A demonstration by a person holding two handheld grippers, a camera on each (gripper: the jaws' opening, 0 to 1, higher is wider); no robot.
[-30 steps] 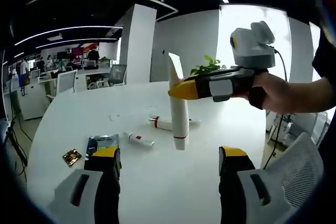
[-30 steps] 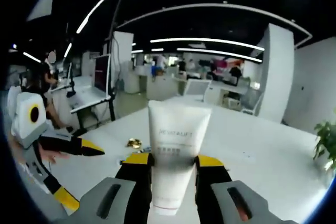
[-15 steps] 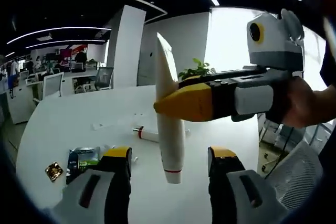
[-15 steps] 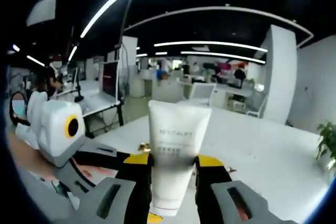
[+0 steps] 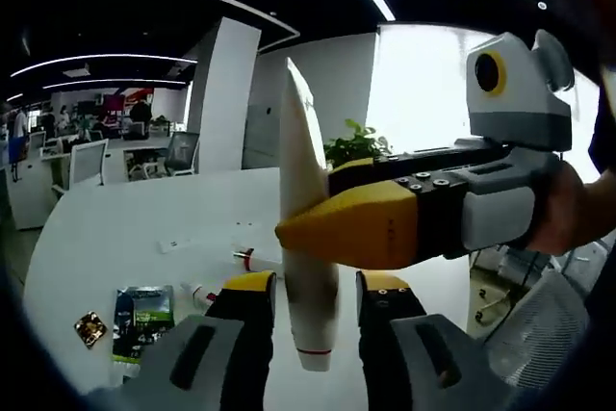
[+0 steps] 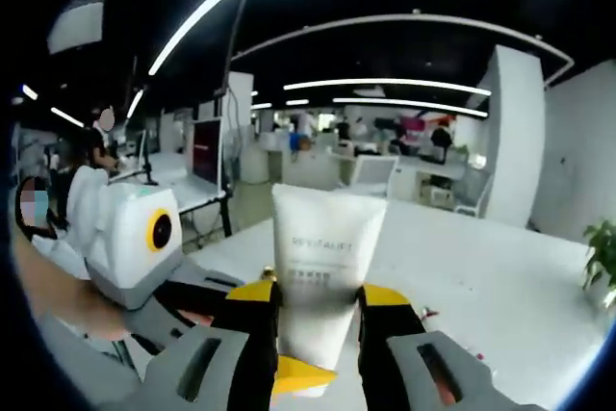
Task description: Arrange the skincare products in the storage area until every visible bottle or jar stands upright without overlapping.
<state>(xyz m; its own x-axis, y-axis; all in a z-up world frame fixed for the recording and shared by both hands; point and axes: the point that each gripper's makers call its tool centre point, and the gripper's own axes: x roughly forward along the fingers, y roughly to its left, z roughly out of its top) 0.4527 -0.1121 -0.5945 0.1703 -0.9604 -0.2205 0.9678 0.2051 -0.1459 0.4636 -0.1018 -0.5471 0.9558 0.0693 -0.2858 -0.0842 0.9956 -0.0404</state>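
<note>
Above a round white table (image 5: pixel 115 228), a white squeeze tube (image 5: pixel 306 267) hangs in mid-air, cap end down and crimped end up, pinched across its middle by the right gripper (image 5: pixel 289 233) — yellow jaws clamped flat on its sides. The left gripper (image 5: pixel 313 286) has its jaws either side of the tube's lower body, close against it; whether they actually press it cannot be told.

The tube looks light and soft-walled (a plastic that likely dents and slides under a hard squeeze), so the firmer stretch near the cap shoulder seems the safer place to take hold, with modest pressure.

The left gripper view takes the tube edge-on and shows what lies on the table: a gold-coloured packet (image 5: pixel 89 328), a dark sachet (image 5: pixel 140 320), and two small white tubes (image 5: pixel 252 259) lying flat, not yet stood up. The right gripper view (image 6: pixel 318 310) gives the tube's broad printed face (image 6: pixel 322 276) and, at left, the left gripper (image 6: pixel 303 372) coming in under it.
</note>
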